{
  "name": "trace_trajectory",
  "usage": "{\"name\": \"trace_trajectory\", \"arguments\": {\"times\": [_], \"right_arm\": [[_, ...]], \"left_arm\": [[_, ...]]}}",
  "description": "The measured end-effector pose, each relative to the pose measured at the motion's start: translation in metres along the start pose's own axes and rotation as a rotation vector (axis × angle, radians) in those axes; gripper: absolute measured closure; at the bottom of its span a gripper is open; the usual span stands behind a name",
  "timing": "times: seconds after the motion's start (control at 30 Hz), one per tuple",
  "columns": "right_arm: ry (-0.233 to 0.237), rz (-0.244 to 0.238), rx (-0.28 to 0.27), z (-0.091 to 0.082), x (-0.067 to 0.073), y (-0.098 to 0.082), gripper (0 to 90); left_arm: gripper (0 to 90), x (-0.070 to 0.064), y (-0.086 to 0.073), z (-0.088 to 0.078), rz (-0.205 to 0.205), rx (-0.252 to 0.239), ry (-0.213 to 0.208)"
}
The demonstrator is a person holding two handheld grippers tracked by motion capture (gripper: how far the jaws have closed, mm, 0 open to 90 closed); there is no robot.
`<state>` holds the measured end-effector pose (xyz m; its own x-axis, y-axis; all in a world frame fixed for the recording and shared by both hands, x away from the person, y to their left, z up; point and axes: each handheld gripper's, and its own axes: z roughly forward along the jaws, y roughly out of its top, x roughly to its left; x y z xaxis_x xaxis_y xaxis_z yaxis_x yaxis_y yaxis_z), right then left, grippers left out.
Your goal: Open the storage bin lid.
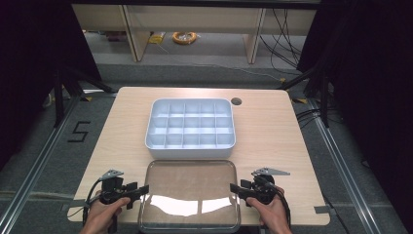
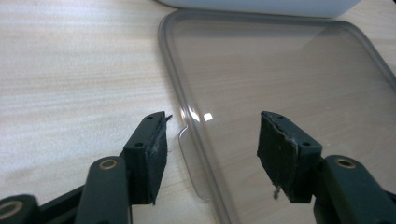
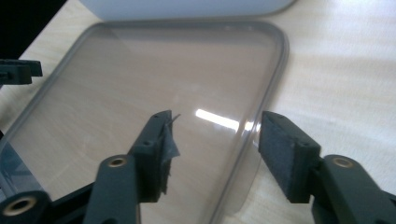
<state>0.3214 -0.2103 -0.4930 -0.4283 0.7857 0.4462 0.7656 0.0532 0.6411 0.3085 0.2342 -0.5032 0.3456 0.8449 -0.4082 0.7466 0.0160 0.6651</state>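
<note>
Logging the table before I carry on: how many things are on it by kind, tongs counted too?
White divided box: 1
Clear lid: 1
Tongs: 2, left tongs and right tongs, each with its jaws apart astride a side edge of the lid
Total: 4

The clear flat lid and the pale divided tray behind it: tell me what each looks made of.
Clear flat lid: apparently transparent, glossy plastic; the wood grain shows through it and it throws bright glare, with a thicker greyish rim.

Pale divided tray: probably moulded plastic, whitish-blue with a smooth satin look; walls and dividers seem to be one piece.
</note>
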Motion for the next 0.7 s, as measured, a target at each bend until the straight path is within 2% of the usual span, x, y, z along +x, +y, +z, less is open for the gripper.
{"name": "trace_trajectory", "arguments": {"times": [0.03, 0.07, 0.1, 0.17, 0.2, 0.27, 0.3, 0.33, 0.37, 0.4, 0.43, 0.47, 0.5, 0.57, 0.6, 0.63, 0.67, 0.7], "right_arm": [[-0.007, -0.023, -0.002, 0.000, 0.000, 0.001, 43.3], [-0.020, -0.067, -0.019, -0.002, -0.002, 0.003, 42.5], [0.007, -0.070, -0.030, -0.002, -0.002, 0.004, 41.8], [0.011, -0.084, -0.045, -0.004, -0.001, 0.006, 38.7], [-0.001, -0.093, -0.053, -0.004, -0.002, 0.007, 37.2], [0.019, -0.102, -0.066, -0.006, 0.000, 0.008, 36.1], [0.000, -0.118, -0.068, -0.008, 0.000, 0.008, 34.8], [0.012, -0.114, -0.095, -0.009, 0.002, 0.008, 34.0], [-0.002, -0.126, -0.095, -0.010, 0.003, 0.009, 33.7], [0.009, -0.110, -0.110, -0.012, 0.007, 0.008, 32.9], [0.003, -0.108, -0.102, -0.015, 0.008, 0.009, 32.0], [0.003, -0.119, -0.112, -0.017, 0.010, 0.009, 31.2], [-0.003, -0.174, -0.137, -0.017, 0.007, 0.010, 31.0], [0.011, -0.186, -0.152, -0.019, 0.009, 0.009, 30.8], [-0.001, -0.177, -0.151, -0.020, 0.011, 0.008, 30.4], [-0.017, -0.194, -0.145, -0.021, 0.010, 0.008, 29.8], [0.002, -0.209, -0.137, -0.022, 0.010, 0.008, 29.4], [0.016, -0.176, -0.145, -0.023, 0.011, 0.006, 29.0]], "left_arm": [[41.4, -0.001, 0.000, -0.001, 0.015, -0.001, 0.001], [40.9, -0.002, 0.001, -0.003, 0.038, 0.003, 0.000], [40.4, -0.004, 0.001, -0.003, 0.031, -0.007, -0.007], [38.8, -0.007, 0.001, -0.005, 0.050, -0.013, -0.014], [37.6, -0.008, 0.001, -0.005, 0.060, -0.019, -0.022], [35.5, -0.010, 0.001, -0.007, 0.065, -0.028, -0.031], [34.2, -0.011, 0.001, -0.007, 0.077, -0.031, -0.039], [33.1, -0.012, 0.001, -0.008, 0.086, -0.038, -0.038], [32.2, -0.012, 0.001, -0.009, 0.092, -0.041, -0.031], [31.2, -0.013, 0.001, -0.009, 0.098, -0.045, -0.032], [30.1, -0.013, 0.001, -0.010, 0.113, -0.046, -0.029], [29.4, -0.014, 0.000, -0.011, 0.115, -0.057, -0.028], [28.7, -0.014, 0.000, -0.013, 0.125, -0.062, -0.025], [27.4, -0.015, -0.001, -0.015, 0.159, -0.075, -0.019], [27.1, -0.016, -0.002, -0.016, 0.164, -0.087, -0.014], [26.5, -0.017, -0.003, -0.017, 0.174, -0.086, -0.014], [25.7, -0.019, -0.004, -0.018, 0.185, -0.081, -0.015], [25.1, -0.020, -0.005, -0.019, 0.188, -0.085, -0.015]]}}
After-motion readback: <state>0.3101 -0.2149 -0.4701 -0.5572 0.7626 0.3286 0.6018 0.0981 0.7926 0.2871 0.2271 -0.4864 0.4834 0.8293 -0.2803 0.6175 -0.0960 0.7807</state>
